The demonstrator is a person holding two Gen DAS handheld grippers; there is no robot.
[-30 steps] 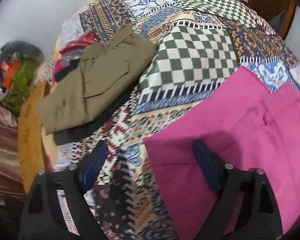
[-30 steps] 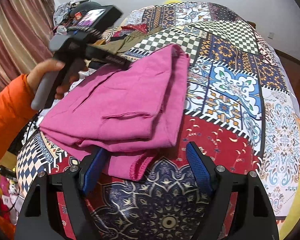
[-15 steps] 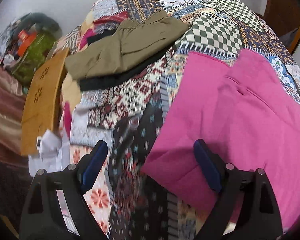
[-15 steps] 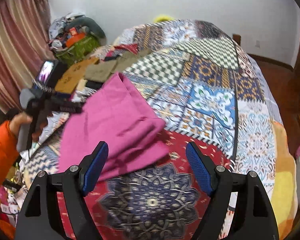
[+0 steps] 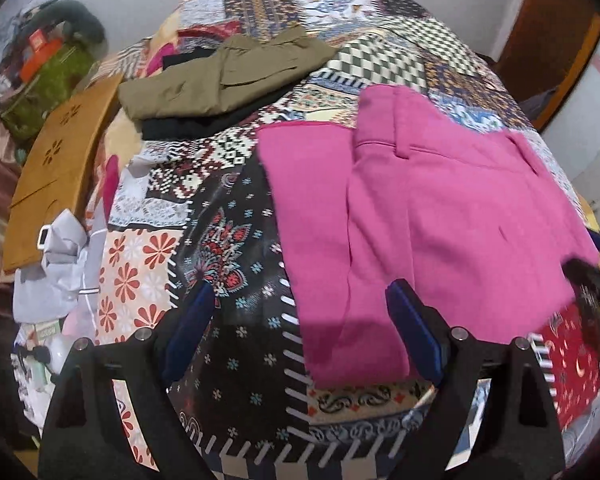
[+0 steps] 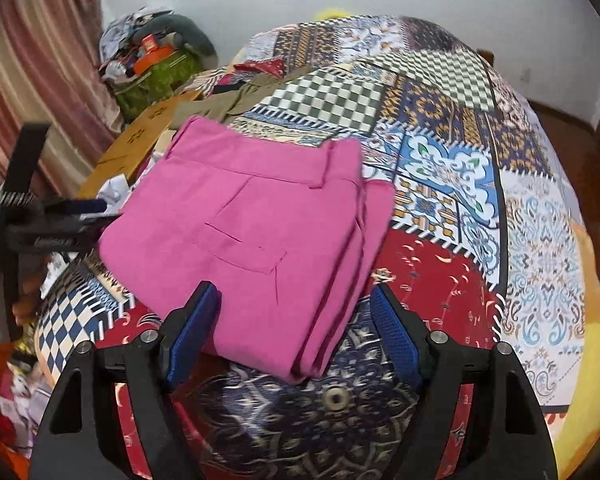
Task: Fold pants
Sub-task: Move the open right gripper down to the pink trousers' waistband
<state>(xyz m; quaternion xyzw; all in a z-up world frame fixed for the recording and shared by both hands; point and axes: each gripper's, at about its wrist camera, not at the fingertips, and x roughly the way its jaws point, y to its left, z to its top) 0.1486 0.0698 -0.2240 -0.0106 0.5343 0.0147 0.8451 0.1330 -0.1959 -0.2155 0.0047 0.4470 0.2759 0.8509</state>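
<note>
Fingers point(image 5: 188, 328) spread, empty; pink pants point(image 6: 252, 248) folded flat, layered.

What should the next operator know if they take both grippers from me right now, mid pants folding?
Left gripper: open, holding nothing, over the near left edge of the pink pants.
Right gripper: open, empty, at the pants' near folded edge.
Pink pants lie folded in a flat stack on the patchwork bedspread, waistband on the far side, layered edges on the right.
Olive pants, already folded, sit on a dark garment farther back.
Done: the pink pair looks folded. Left: perhaps square its edges or move it to the stack; I cannot tell if another fold is planned.
</note>
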